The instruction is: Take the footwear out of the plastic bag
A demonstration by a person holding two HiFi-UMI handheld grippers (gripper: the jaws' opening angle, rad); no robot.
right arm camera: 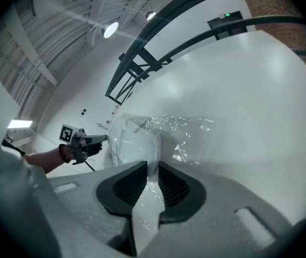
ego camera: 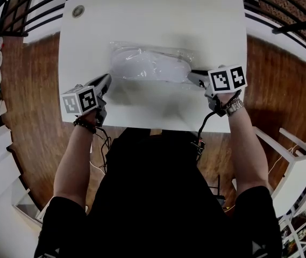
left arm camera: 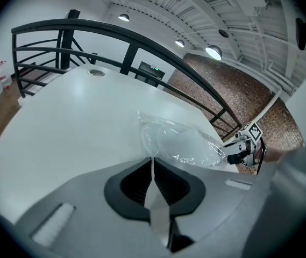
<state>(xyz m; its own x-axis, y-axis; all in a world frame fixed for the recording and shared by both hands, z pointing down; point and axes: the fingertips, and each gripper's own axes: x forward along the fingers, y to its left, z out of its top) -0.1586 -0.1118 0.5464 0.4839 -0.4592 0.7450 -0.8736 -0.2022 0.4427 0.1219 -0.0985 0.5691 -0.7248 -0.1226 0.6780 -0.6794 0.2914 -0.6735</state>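
Note:
A clear plastic bag lies in the middle of the white table with white footwear inside it. My left gripper is at the bag's left end, shut on a thin fold of the film. The bag stretches away from it toward the right gripper. My right gripper is at the bag's right end. Its jaws stand a little apart, and the end of the bag with the footwear lies in the narrow gap. The left gripper shows beyond.
A round grommet sits in the table's far left corner. A black railing runs behind the table. The floor around it is wood, and a white shelf stands at my right.

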